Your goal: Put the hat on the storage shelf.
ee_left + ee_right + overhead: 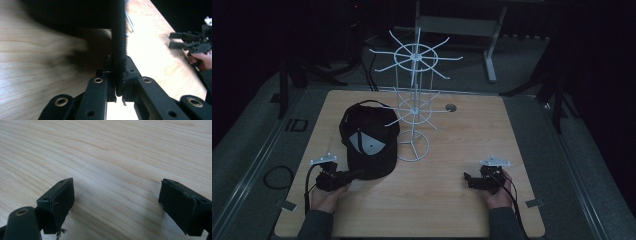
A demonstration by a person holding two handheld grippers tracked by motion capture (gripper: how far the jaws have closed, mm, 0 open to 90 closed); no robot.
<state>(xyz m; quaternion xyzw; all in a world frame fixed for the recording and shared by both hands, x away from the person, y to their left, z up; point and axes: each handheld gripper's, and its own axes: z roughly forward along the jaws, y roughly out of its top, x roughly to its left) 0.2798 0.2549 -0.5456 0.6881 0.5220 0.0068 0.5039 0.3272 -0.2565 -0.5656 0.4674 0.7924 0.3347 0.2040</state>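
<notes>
The left hand-held gripper [354, 175] is clenched on the black cap's [369, 142] brim at the worktop's [437, 210] near-left, beside the white wire rack [414, 100]. The right hand-held gripper [468, 179] is released over bare wood, near the front edge.

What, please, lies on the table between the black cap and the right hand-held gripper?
In the high view, only bare wood separates the black cap from the right hand-held gripper; the white wire rack stands farther back.

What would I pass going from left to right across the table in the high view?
Left tool clamped on the brim of the black cap → white wire rack → right tool, jaws apart over bare wooden table.
</notes>
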